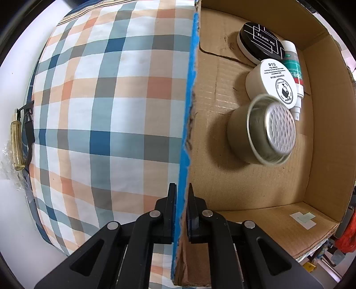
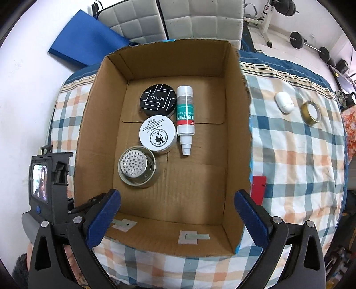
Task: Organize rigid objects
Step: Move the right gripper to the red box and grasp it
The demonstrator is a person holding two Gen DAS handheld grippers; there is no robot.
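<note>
An open cardboard box stands on a plaid bedcover. Inside lie a black round tin, a white round jar, a steel cup with a perforated bottom and a white spray bottle. My left gripper is shut on the box's blue-taped left wall; the left wrist view also shows the tin, jar, cup and bottle. My right gripper is open and empty above the box's near wall.
A white oval case, a gold tape roll and a red flat object lie on the bedcover right of the box. A yellowish tube lies at the bed's edge. A blue pad and grey chairs stand behind.
</note>
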